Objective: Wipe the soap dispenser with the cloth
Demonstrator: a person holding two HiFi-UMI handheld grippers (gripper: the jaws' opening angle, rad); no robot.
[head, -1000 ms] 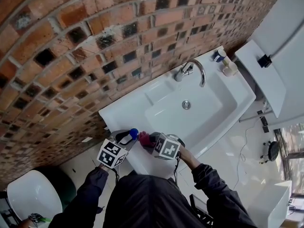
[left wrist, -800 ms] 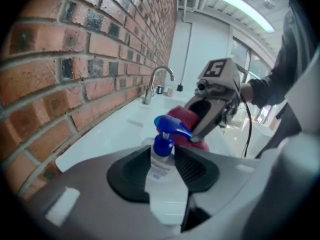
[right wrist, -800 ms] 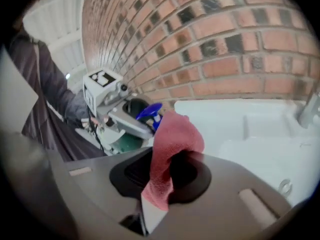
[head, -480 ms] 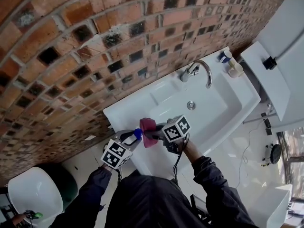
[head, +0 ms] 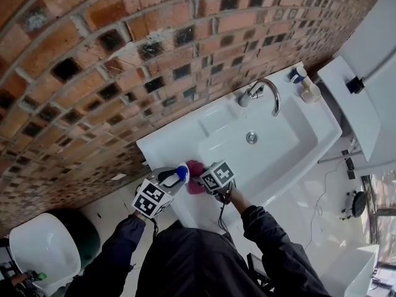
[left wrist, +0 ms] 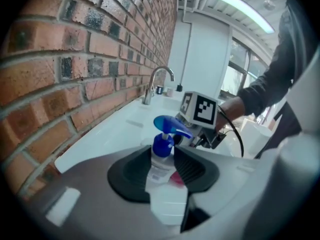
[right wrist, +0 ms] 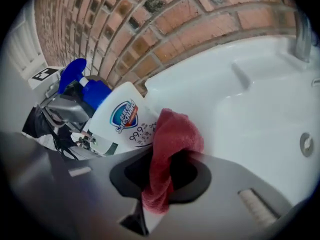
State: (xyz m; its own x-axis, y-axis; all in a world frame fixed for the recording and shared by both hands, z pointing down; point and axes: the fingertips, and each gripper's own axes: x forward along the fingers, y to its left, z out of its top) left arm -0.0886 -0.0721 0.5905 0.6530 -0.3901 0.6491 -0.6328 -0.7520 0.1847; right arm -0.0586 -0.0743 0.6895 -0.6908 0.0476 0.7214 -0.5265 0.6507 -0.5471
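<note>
A white soap dispenser (left wrist: 161, 170) with a blue pump head (head: 181, 173) is held over the near left corner of the white sink (head: 272, 159). My left gripper (left wrist: 169, 168) is shut on the dispenser's body. My right gripper (right wrist: 161, 171) is shut on a red cloth (right wrist: 169, 149). In the right gripper view the cloth's bunched end presses against the dispenser's (right wrist: 122, 124) labelled side. In the head view the cloth (head: 195, 176) sits between the two marker cubes, right beside the pump. My right gripper (left wrist: 202, 129) shows behind the pump in the left gripper view.
A chrome tap (head: 263, 94) stands at the sink's back edge against the brick wall (head: 124, 60). Two small containers (head: 304, 84) sit at the sink's far right corner. A white cistern (head: 349, 98) is at the right, and a white toilet bowl (head: 40, 249) at the lower left.
My right gripper has rolled and come down with the red cloth, from above the pump to the dispenser's side. The left gripper has kept the dispenser still.
</note>
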